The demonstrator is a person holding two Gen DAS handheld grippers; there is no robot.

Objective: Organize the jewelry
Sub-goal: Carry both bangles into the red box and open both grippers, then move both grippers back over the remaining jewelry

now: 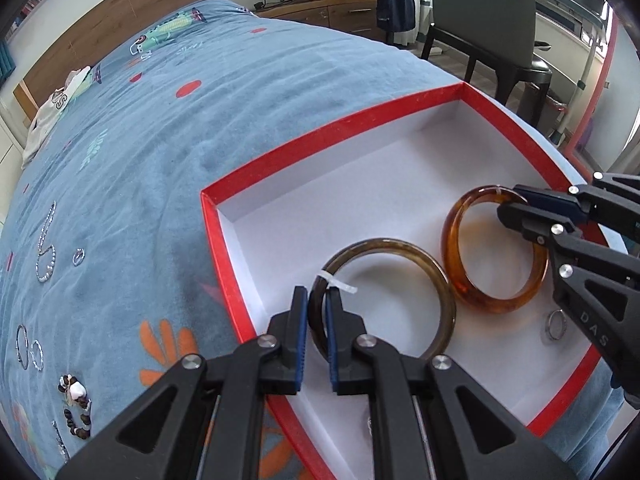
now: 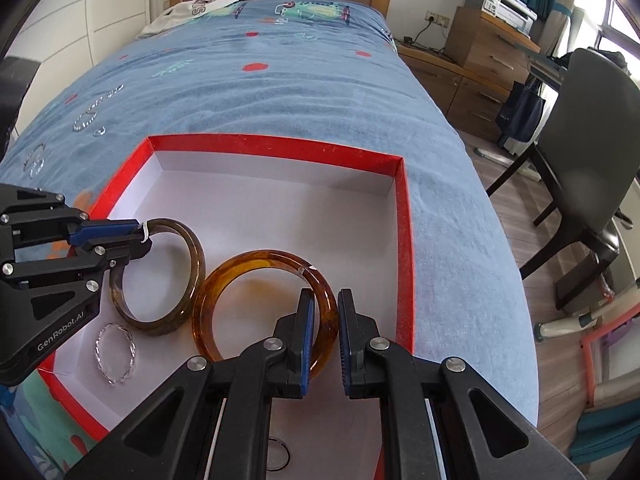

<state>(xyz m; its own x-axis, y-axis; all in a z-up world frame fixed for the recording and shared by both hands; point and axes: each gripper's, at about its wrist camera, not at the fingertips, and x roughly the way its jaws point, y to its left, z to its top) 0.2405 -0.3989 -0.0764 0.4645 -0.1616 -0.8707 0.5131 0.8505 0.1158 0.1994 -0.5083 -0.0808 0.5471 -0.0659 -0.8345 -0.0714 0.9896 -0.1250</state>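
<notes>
A red box (image 1: 320,140) with a white inside lies on the blue bedspread. My left gripper (image 1: 318,312) is shut on the near rim of a dark brown bangle (image 1: 440,280), which stands tilted over the box floor. My right gripper (image 2: 325,316) is shut on an amber bangle (image 2: 248,258), also tilted, just right of the dark brown bangle (image 2: 196,256). The two bangles almost touch. Each view shows the other hand's tool: the right gripper (image 1: 508,204) and the left gripper (image 2: 140,240). In the box (image 2: 280,146) lie a twisted silver bracelet (image 2: 98,348) and a small silver ring (image 1: 555,325).
Loose jewelry lies on the bedspread left of the box: a silver chain (image 1: 46,248), a small ring (image 1: 78,257), hoops (image 1: 22,344) and a bead bracelet (image 1: 76,408). A thin dark ring (image 2: 288,456) lies in the box under my right gripper. A dark chair (image 2: 592,140) stands beside the bed.
</notes>
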